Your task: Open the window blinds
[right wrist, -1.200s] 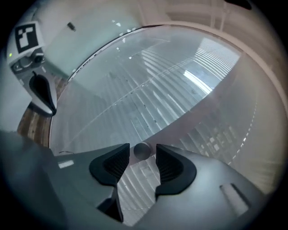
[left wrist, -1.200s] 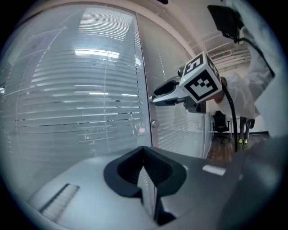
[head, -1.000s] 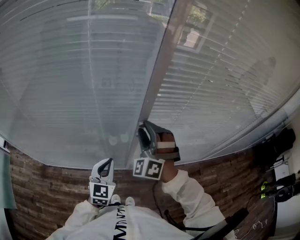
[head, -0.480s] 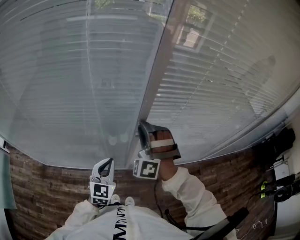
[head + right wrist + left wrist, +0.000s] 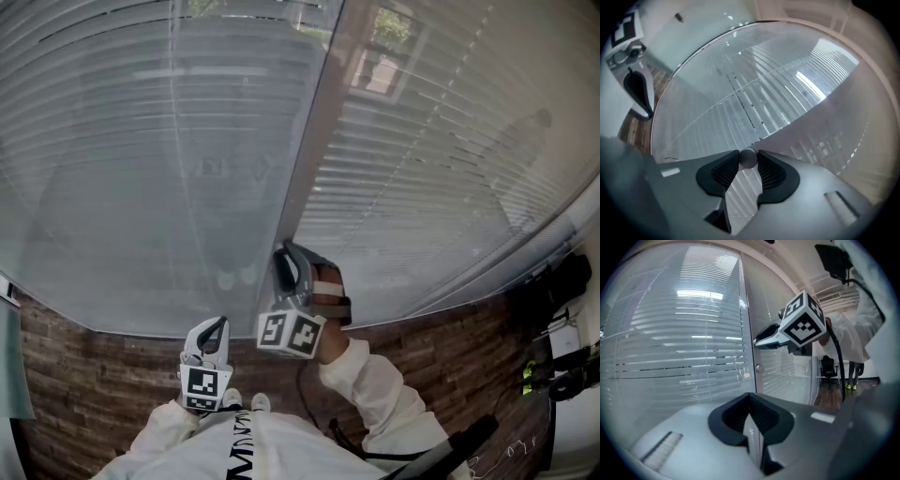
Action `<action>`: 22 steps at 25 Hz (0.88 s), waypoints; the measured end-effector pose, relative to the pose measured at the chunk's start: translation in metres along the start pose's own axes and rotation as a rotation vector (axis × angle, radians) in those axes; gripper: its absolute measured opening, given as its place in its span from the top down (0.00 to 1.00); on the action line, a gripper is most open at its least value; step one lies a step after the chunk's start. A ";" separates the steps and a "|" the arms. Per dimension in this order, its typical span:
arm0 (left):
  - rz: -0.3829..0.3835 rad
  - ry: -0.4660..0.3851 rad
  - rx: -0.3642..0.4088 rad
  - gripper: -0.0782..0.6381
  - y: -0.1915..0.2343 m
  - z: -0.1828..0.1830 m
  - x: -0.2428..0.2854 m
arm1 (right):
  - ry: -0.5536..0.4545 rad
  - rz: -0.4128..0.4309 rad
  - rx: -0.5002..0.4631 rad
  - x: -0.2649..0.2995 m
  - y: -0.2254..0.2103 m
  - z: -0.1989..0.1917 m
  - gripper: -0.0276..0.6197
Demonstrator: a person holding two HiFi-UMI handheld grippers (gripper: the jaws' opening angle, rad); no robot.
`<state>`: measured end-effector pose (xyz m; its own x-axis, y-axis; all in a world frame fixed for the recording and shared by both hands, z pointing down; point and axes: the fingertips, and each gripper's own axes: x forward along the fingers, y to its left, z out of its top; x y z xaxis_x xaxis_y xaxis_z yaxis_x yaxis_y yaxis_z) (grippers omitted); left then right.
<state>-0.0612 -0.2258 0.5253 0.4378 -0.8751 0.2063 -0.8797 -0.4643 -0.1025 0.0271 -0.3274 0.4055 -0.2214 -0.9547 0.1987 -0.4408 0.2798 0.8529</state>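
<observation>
White slatted blinds (image 5: 169,141) hang behind two glass panes that meet at a pale upright frame (image 5: 309,159). My right gripper (image 5: 284,258) reaches to the foot of that frame. In the right gripper view its jaws (image 5: 748,161) are shut on a small round grey knob (image 5: 748,157); they have just been closing with the knob between them. The right gripper (image 5: 765,337) with its marker cube also shows in the left gripper view, up against the frame. My left gripper (image 5: 214,328) hangs lower left, away from the glass, jaws (image 5: 751,401) shut on nothing.
A wood-patterned floor (image 5: 112,375) runs below the panes. Dark bags and cables (image 5: 553,309) lie at the right edge. An office chair (image 5: 828,369) stands beyond the right pane. The person's white sleeves fill the bottom of the head view.
The right gripper has rolled on the knob, and its marker cube has swung to the left. The left gripper has stayed where it was.
</observation>
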 end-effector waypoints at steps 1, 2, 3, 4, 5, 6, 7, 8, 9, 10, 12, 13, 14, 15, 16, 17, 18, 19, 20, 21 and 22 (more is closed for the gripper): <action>0.001 0.001 -0.001 0.89 0.000 0.000 0.000 | -0.004 0.005 0.054 0.000 -0.001 0.000 0.76; 0.002 0.001 -0.002 0.89 0.001 -0.001 0.000 | -0.007 0.008 0.104 0.000 -0.002 0.000 0.76; 0.003 0.002 -0.003 0.89 0.001 -0.001 -0.001 | -0.010 0.011 0.154 -0.001 -0.003 0.000 0.76; 0.005 0.002 -0.004 0.89 0.002 -0.001 -0.001 | -0.013 0.015 0.204 -0.001 -0.004 0.000 0.76; 0.007 0.002 -0.004 0.89 0.002 -0.001 -0.002 | -0.015 0.021 0.259 -0.001 -0.004 -0.001 0.76; 0.008 0.002 -0.004 0.89 0.003 -0.001 -0.002 | -0.017 0.029 0.318 -0.001 -0.005 -0.002 0.76; 0.009 0.003 -0.004 0.89 0.003 -0.001 -0.002 | -0.019 0.039 0.383 -0.001 -0.005 -0.002 0.76; 0.008 0.004 -0.004 0.89 0.003 -0.001 -0.002 | -0.021 0.049 0.450 -0.001 -0.006 -0.003 0.76; 0.008 0.004 -0.004 0.89 0.003 -0.002 -0.002 | -0.023 0.057 0.514 -0.001 -0.007 -0.004 0.76; 0.008 0.004 -0.004 0.89 0.003 -0.002 -0.001 | -0.026 0.064 0.573 -0.001 -0.008 -0.004 0.76; 0.007 0.005 -0.004 0.89 0.003 -0.003 -0.001 | -0.033 0.073 0.678 0.000 -0.010 -0.005 0.76; 0.006 0.006 -0.004 0.89 0.003 -0.003 0.000 | -0.038 0.076 0.727 0.000 -0.010 -0.005 0.76; 0.005 0.006 -0.004 0.89 0.004 -0.003 0.000 | -0.042 0.077 0.777 0.000 -0.011 -0.006 0.76; 0.004 0.006 -0.004 0.89 0.004 -0.003 0.001 | -0.047 0.078 0.830 0.000 -0.012 -0.006 0.76; 0.004 0.006 -0.005 0.89 0.004 -0.003 0.001 | -0.051 0.080 0.885 0.000 -0.012 -0.007 0.76; 0.004 0.006 -0.005 0.89 0.004 -0.003 0.001 | -0.055 0.081 0.943 0.000 -0.013 -0.008 0.76; 0.004 0.006 -0.004 0.89 0.004 -0.003 0.001 | -0.059 0.081 1.002 0.000 -0.014 -0.009 0.76; 0.005 0.007 -0.003 0.89 0.004 -0.003 0.001 | -0.063 0.081 1.062 0.000 -0.015 -0.011 0.76; 0.005 0.007 -0.004 0.89 0.004 -0.003 0.001 | -0.067 0.082 1.123 0.000 -0.016 -0.012 0.76; 0.004 0.007 -0.005 0.89 0.005 -0.003 0.001 | -0.072 0.087 1.186 0.000 -0.016 -0.014 0.76; 0.004 0.008 -0.006 0.89 0.005 -0.004 0.001 | -0.076 0.094 1.250 0.000 -0.016 -0.014 0.76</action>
<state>-0.0653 -0.2286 0.5287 0.4331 -0.8757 0.2134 -0.8825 -0.4601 -0.0972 0.0467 -0.3335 0.3989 -0.3276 -0.9294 0.1700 -0.9333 0.2903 -0.2114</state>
